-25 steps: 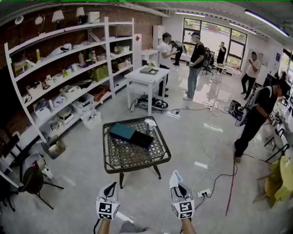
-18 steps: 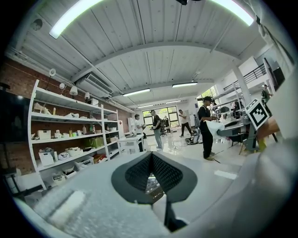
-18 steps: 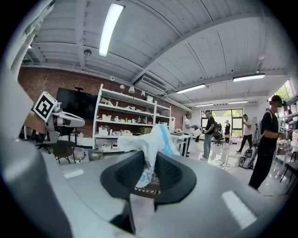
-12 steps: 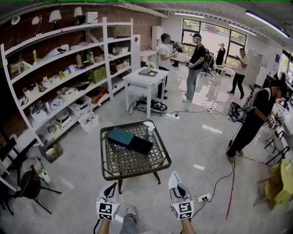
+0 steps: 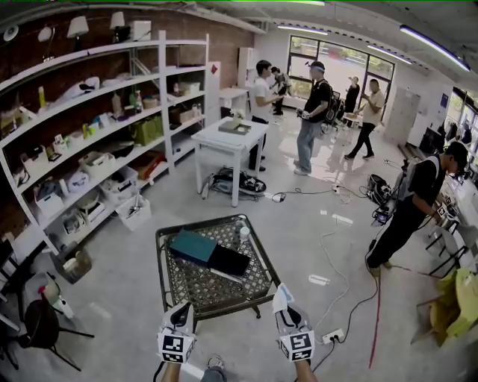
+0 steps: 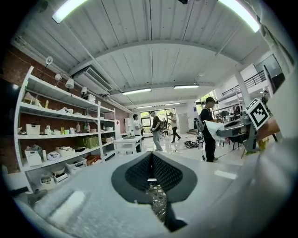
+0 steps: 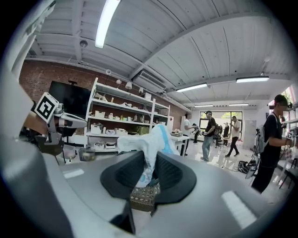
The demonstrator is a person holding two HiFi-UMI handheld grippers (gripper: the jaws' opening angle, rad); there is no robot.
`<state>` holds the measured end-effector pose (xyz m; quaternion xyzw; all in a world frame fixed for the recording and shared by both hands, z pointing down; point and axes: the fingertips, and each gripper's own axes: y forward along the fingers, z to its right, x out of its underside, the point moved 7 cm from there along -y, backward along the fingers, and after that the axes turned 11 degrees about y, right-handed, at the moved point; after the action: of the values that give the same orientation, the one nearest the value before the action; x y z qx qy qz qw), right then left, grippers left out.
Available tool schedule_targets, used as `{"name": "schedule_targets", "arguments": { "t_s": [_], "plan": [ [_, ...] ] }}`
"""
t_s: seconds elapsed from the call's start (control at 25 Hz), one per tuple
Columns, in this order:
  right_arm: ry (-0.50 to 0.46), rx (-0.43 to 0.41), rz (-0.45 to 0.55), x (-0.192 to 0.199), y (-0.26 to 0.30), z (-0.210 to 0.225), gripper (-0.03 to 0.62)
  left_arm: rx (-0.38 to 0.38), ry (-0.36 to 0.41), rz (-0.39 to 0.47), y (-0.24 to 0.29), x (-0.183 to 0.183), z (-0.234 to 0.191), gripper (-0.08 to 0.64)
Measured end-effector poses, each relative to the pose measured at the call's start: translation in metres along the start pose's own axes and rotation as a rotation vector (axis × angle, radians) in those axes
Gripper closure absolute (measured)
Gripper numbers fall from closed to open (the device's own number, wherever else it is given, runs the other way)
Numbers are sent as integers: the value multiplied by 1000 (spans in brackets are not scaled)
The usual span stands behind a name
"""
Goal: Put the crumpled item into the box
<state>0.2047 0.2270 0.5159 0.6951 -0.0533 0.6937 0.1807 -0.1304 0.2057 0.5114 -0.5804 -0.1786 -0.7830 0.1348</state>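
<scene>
- The right tool [image 5: 286, 306] was clamped on the white-and-blue crumpled item [image 7: 149, 139].
- The left tool [image 5: 183, 312] had its jaws together, empty.
- The teal box [image 5: 192, 245], possibly open, lay on the mesh tabletop [image 5: 196, 283] ahead.

A lab-like workshop: stocked white shelves [image 5: 97, 142] on a brick wall [image 5: 168, 22], floor cables [image 5: 326, 240], and people [image 5: 310, 112] standing by big windows [image 5: 340, 60].

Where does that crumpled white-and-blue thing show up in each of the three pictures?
Head view: the crumpled item sits low, right of centre, at the right tool's tip.
Left gripper view: far right, mid-height.
Right gripper view: dead centre, pinched between the jaws.
Shared landmark: the white shelving.
</scene>
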Motion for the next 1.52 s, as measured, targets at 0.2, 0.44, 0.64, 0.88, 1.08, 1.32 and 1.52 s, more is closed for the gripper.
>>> {"name": "schedule_targets", "arguments": {
  "t_s": [0.2, 0.44, 0.64, 0.88, 1.08, 1.32, 1.52],
  "plan": [
    [-7, 19, -6, -18, 59, 1, 520, 20, -8, 14, 53, 1, -44, 555],
    [-12, 41, -7, -31, 127, -6, 520, 42, -16, 14, 106, 13, -100, 555],
    [-9, 54, -23, -31, 161, -8, 520, 62, -19, 38, 139, 17, -125, 555],
    [23, 68, -39, -23, 182, -12, 520, 97, -33, 29, 167, 28, -137, 555],
    [32, 67, -53, -15, 200, -4, 520, 116, -30, 20, 188, 36, -137, 555],
    [33, 43, -56, -21, 240, 17, 520, 91, -23, 8, 223, 32, -151, 555],
    [25, 10, -44, -36, 288, 45, 520, 53, -32, -8, 268, 27, -168, 555]
  ]
}}
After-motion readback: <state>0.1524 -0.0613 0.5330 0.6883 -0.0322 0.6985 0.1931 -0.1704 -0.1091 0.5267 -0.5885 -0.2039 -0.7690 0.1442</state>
